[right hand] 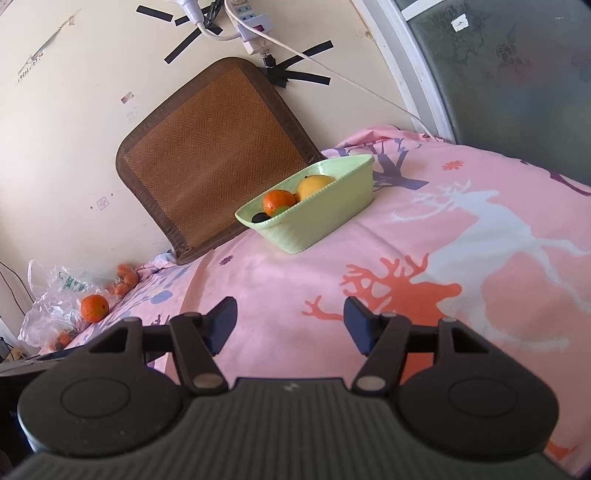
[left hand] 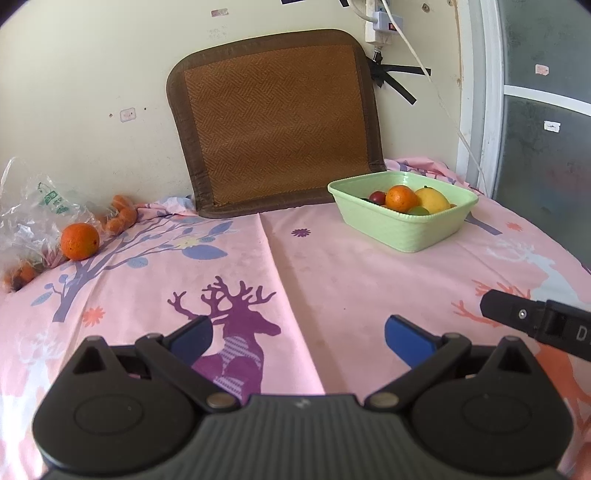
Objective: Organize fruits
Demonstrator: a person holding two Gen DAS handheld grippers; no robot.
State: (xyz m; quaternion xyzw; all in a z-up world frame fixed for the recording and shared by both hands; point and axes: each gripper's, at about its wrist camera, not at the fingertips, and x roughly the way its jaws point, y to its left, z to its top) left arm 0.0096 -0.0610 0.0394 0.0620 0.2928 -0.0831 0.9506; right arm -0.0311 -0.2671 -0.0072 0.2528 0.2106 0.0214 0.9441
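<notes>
A light green basket (left hand: 424, 236) (right hand: 332, 210) stands on the pink sheet near the back wall. It holds an orange (left hand: 400, 198) (right hand: 277, 202), a yellow fruit (left hand: 433, 199) (right hand: 314, 186), a dark red fruit (left hand: 376, 196) and a green one (left hand: 418, 211). A loose orange (left hand: 79, 241) (right hand: 94, 308) lies at the far left by a clear plastic bag (left hand: 33, 218) (right hand: 51, 302). Smaller orange fruits (left hand: 122, 216) (right hand: 125, 278) lie behind it. My left gripper (left hand: 297, 338) is open and empty above the sheet. My right gripper (right hand: 290, 319) is open and empty; its body also shows in the left wrist view (left hand: 535, 321).
A brown woven mat (left hand: 273, 125) (right hand: 207, 162) leans on the wall behind the basket. A power strip and white cable (left hand: 380, 26) (right hand: 255, 33) hang above. A window frame (left hand: 495, 92) bounds the right side. The sheet (left hand: 332, 280) has a fold down its middle.
</notes>
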